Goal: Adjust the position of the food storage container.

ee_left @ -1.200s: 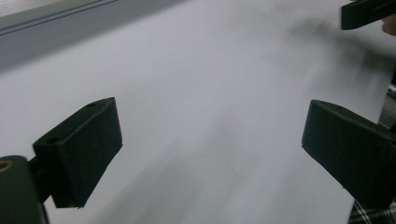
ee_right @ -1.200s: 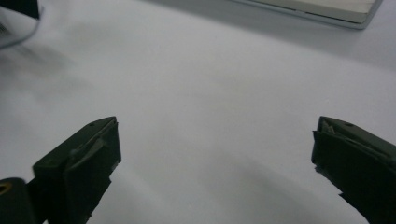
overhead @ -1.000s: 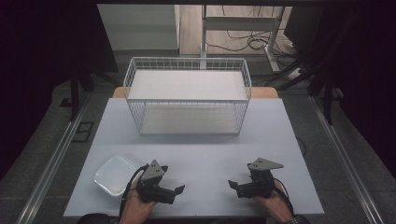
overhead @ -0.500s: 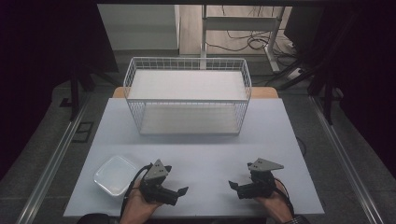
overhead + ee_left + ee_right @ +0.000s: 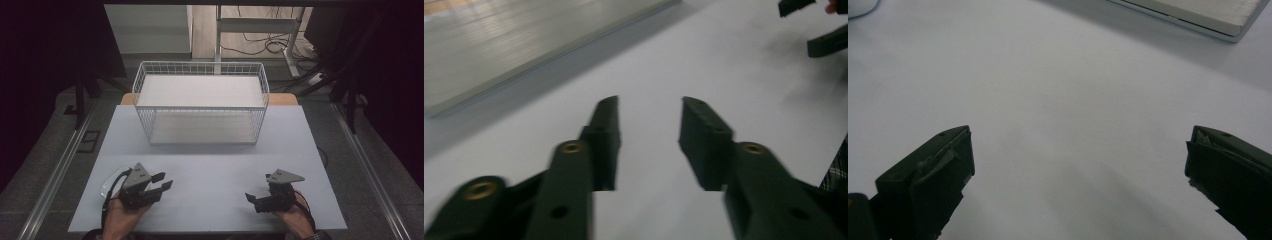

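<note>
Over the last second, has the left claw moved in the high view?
Yes. The left claw has shifted right, away from the table's left edge, and now covers most of the white dish.

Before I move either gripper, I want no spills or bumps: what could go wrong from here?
1. The left gripper sits right beside the clear bowl; a careless swing could knock it off the table edge.
2. Both grippers are open and point inward; the right gripper could clip the left if they close in.
3. Reaching forward could snag the wire basket.
</note>
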A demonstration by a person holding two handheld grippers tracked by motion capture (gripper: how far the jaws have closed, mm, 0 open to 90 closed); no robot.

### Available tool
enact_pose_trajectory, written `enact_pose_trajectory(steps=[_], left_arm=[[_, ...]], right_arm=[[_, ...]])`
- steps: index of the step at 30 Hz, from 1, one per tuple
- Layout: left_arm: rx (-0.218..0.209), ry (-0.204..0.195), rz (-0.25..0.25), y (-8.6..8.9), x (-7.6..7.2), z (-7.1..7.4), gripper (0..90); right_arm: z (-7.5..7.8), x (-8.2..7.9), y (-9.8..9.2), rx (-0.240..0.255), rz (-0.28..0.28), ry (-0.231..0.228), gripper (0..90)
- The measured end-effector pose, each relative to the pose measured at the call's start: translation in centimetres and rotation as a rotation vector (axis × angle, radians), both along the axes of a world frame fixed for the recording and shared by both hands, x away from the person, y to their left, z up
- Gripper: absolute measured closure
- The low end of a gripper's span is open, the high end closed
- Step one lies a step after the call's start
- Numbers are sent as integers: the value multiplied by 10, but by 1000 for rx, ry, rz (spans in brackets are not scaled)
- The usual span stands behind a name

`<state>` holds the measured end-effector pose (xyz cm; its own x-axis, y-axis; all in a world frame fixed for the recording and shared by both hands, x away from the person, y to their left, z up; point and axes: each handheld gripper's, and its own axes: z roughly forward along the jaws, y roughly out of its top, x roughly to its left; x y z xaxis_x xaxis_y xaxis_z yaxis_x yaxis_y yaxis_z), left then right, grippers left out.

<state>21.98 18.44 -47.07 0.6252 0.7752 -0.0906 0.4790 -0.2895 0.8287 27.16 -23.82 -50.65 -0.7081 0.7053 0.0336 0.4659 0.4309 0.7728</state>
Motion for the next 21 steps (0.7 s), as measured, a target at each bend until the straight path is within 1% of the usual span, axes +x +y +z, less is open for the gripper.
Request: enact_pose_trajectory(steps=[1,2,3,4,5,6,8,9,11,12,13,14,15,16,17,19,20,21], left_arm=[[0,0,0,0,0,0,682],[-3,-2,21,11,-3,1,738],[-3,-2,21,11,-3,1,793],[3,1,42,22,-6,1,841],[3,1,42,22,-6,1,882],[-11,13,55,34,-10,1,897],[-5,19,74,42,-13,0,899],[-5,19,74,42,-13,0,899],[-13,29,111,56,-21,-1,899],[-15,32,122,59,-22,-2,899],[-15,32,122,59,-22,-2,899],[-13,40,150,69,-27,-5,899],[-13,40,150,69,-27,-5,899],[-8,45,180,77,-32,-8,899],[-8,45,180,77,-32,-8,900],[-18,49,214,89,-38,-11,899],[-22,51,224,93,-40,-12,899],[-22,51,224,93,-40,-12,899]], right_arm=[[0,0,0,0,0,0,0],[0,0,0,2,-5,0,0],[0,0,0,2,-5,1,0],[0,0,-1,3,-6,2,0],[0,0,-1,3,-6,1,0],[0,0,-1,3,-4,1,0],[0,0,-1,-6,2,-2,0],[0,0,-1,-6,2,-2,0],[-1,0,0,-7,7,-5,0],[-1,0,0,-8,7,-5,0],[-1,0,0,-9,9,-5,0],[-1,0,0,-9,9,-5,0],[-1,0,0,-9,9,-5,0],[-1,1,-1,-10,7,-4,0],[-1,1,-1,-11,8,0,0],[-1,1,-1,-14,5,2,0],[-1,1,-1,-16,4,1,0],[-1,1,-1,-16,4,1,0]])
